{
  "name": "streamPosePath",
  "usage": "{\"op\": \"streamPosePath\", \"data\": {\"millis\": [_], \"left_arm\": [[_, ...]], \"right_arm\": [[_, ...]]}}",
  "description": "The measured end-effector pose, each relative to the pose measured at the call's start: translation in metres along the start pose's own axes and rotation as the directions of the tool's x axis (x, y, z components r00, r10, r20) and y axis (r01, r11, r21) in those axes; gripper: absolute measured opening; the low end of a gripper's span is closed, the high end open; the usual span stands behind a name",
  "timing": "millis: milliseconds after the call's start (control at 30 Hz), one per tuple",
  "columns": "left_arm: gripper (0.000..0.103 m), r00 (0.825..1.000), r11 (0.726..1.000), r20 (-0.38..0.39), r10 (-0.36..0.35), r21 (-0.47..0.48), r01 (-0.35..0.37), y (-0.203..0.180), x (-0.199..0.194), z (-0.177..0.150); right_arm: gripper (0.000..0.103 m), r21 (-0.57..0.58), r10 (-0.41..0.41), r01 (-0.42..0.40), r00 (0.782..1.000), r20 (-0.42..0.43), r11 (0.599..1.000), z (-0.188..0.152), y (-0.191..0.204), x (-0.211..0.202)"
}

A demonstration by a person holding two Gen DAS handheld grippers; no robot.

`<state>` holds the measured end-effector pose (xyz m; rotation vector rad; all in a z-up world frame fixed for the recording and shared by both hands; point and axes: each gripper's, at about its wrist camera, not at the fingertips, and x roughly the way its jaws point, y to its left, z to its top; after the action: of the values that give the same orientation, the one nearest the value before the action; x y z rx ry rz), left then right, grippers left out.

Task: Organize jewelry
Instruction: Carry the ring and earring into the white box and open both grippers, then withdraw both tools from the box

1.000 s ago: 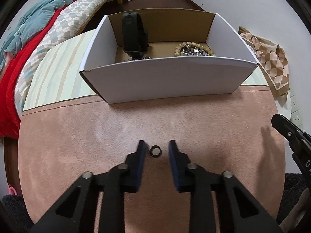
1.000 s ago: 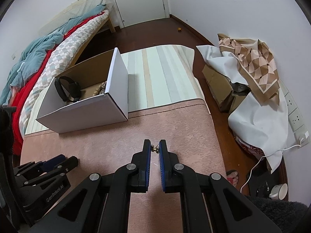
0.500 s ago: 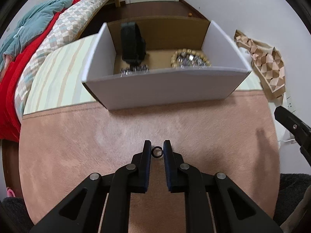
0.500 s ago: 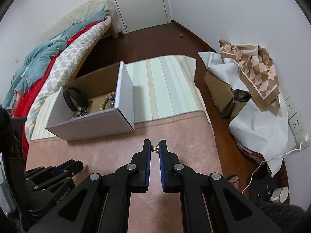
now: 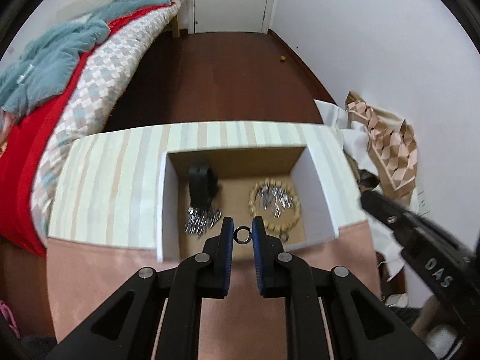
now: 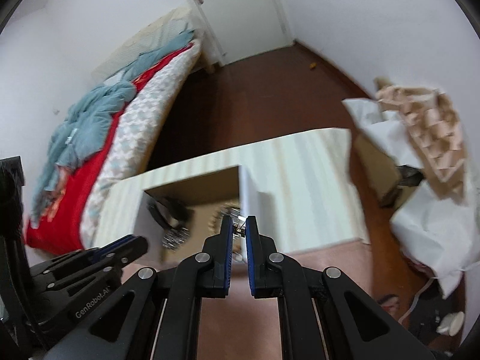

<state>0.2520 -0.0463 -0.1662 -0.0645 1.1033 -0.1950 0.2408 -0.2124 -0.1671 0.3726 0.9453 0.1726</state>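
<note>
the left tool [image 5: 242, 235] pinches a dark ring [image 5: 241, 235] above the open box [image 5: 318, 192]; the right tool [image 6: 239, 230], nearly closed, grips a small gold piece [image 6: 238, 229] over the same box.

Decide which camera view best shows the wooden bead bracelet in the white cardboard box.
The left wrist view: the round wooden bead bracelet lies almost whole on the white cardboard box floor. The right wrist view shows only a blurred sliver behind the right gripper.
</note>
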Motion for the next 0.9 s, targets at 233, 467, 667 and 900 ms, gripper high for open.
{"op": "streamPosePath", "data": {"millis": [233, 467, 667, 900], "left_arm": [[0.01, 0.995, 0.997, -0.072, -0.073, -0.023, 0.072, 0.012, 0.025, 0.043], [0.012, 0.991, 0.995, -0.095, -0.094, -0.055, 0.089, 0.016, 0.031, 0.069], [0.061, 0.999, 0.998, -0.033, -0.044, -0.056, 0.042, 0.023, 0.013, 0.074], [0.084, 0.997, 0.996, 0.033, 0.064, -0.066, -0.062, 0.044, -0.013, 0.051]], "right_arm": [[0.009, 0.084, 0.111, -0.098, 0.981, -0.161, 0.992, 0.032, -0.008, 0.061], [0.01, 0.104, 0.132, -0.111, 0.966, -0.222, 0.988, 0.037, -0.002, 0.076], [0.039, 0.095, 0.091, -0.074, 0.977, -0.193, 0.993, 0.036, -0.002, 0.062], [0.053, 0.028, -0.07, 0.074, 0.99, -0.122, 0.997, 0.027, -0.004, 0.022]]}}
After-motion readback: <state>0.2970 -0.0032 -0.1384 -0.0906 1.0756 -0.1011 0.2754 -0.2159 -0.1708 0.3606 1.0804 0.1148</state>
